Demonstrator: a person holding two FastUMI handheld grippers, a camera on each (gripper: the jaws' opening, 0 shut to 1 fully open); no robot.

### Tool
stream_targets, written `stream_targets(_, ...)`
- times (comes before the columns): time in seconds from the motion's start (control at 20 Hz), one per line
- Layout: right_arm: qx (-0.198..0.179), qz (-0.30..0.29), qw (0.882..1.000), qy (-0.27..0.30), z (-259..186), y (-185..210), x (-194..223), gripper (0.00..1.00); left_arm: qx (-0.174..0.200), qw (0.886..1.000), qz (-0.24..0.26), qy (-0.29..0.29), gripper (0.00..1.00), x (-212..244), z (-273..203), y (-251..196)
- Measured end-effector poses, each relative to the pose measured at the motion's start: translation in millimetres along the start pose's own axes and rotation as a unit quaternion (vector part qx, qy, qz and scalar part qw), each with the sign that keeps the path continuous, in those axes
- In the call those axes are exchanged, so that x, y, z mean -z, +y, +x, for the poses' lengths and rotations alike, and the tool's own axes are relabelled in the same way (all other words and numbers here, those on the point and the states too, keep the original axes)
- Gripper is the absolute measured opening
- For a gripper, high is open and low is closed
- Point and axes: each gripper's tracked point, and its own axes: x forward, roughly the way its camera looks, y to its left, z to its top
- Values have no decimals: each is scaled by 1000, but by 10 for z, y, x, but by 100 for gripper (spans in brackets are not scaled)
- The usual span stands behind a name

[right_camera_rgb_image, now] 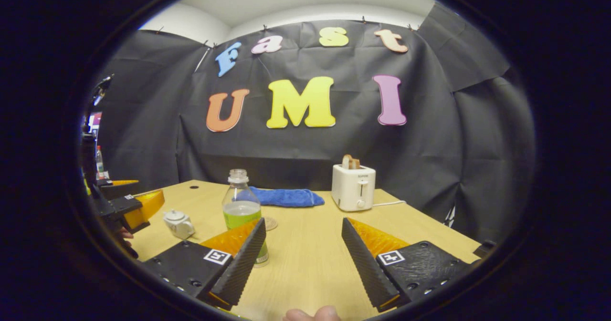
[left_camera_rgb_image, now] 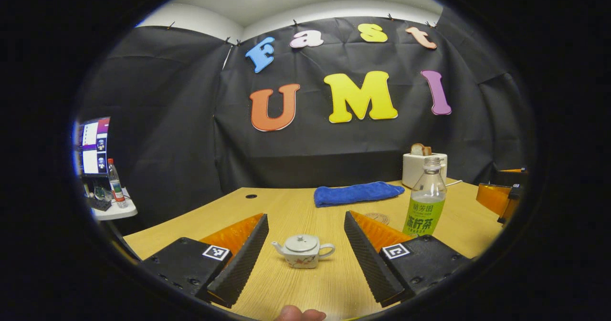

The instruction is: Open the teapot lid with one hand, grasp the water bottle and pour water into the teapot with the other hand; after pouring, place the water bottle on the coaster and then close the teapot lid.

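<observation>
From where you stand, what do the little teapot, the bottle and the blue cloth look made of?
Teapot: likely glazed ceramic, pale and smooth with a slight sheen. Bottle: clear plastic, see-through above its green label. Blue cloth: soft, fuzzy fabric, perhaps microfibre, lying in loose folds.

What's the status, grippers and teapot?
Left gripper open, teapot ahead between fingers, lid on. Right gripper open, bottle uncapped, untouched. Nothing blocking.
</observation>
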Motion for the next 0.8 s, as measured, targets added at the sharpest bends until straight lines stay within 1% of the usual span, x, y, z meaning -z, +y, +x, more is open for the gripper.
stream_targets(0.25,8,-5,1000,4,60,-127,15,95,10,999,-12,45,99,250,337,42)
stream_targets(0.35,11,-6,1000,5,80,-157,23,95,14,997,-17,67,92,354,449,53)
stream_targets(0.4,13,-6,1000,7,88,-173,42,95,10,997,-15,76,86,400,507,102)
stream_targets(0.45,14,-6,1000,8,101,-186,45,95,9,996,-14,84,83,440,555,121)
stream_targets(0.5,15,-5,1000,10,112,-206,61,95,8,996,-12,94,77,477,587,121)
stream_targets(0.55,17,-5,1000,12,122,-218,65,95,8,995,-11,102,74,527,613,126)
stream_targets(0.6,19,-5,1000,13,136,-224,74,95,9,994,-11,111,69,571,629,113)
stream_targets(0.7,22,-6,1000,16,161,-240,94,95,12,992,-14,124,63,626,642,94)
stream_targets(0.8,20,-8,1000,19,181,-219,119,95,6,993,-11,121,56,602,661,107)
